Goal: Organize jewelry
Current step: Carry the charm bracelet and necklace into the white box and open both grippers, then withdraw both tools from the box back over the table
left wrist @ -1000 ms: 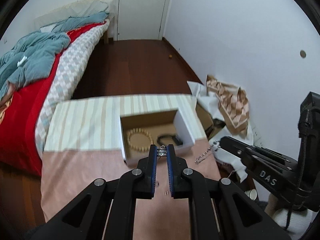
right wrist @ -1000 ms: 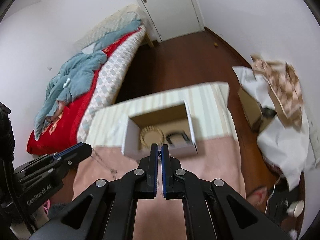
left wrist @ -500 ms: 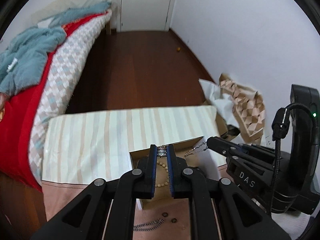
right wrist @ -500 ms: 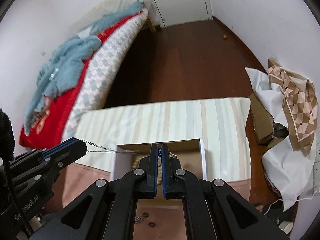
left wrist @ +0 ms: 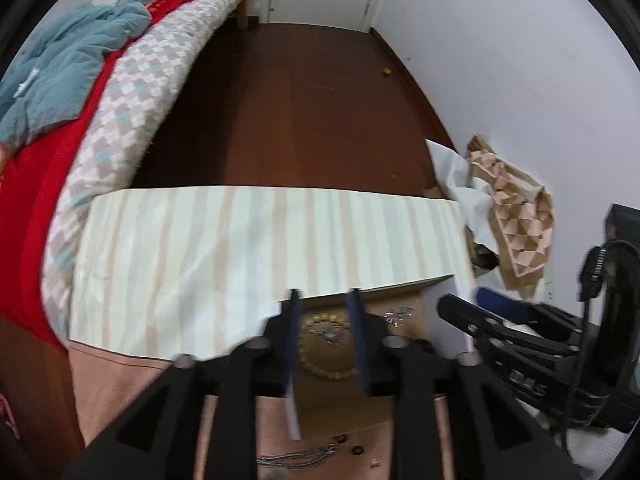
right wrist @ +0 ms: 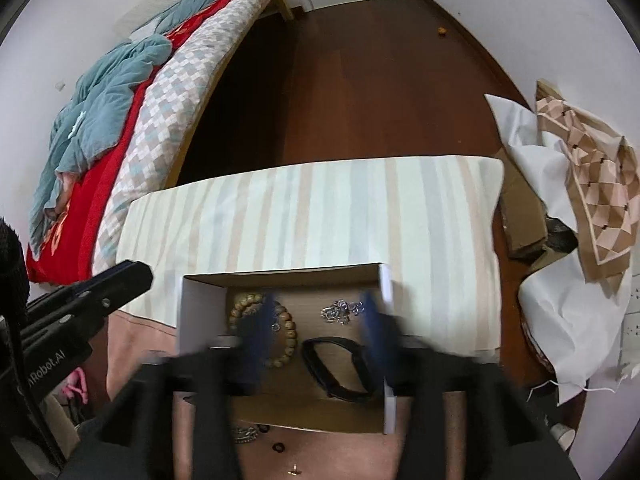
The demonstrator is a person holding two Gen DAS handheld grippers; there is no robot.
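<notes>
Both grippers opened since half a second ago: left gripper (left wrist: 325, 336) and right gripper (right wrist: 316, 330) fingers spread, empty; silver chain (right wrist: 340, 310) dropped into box (right wrist: 280, 277) beside bead bracelet (right wrist: 288, 334); loose pieces remain on surface (right wrist: 344, 454)

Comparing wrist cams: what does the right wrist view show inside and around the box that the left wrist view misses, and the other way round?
Only the right wrist view shows the black band in the box and the small gold piece on the pink cloth. Only the left wrist view shows the silver chain stretched along the pink cloth before the box. Both show the cardboard box, the wooden bead bracelet, the silver chain cluster inside, and both grippers open: left, right.
</notes>
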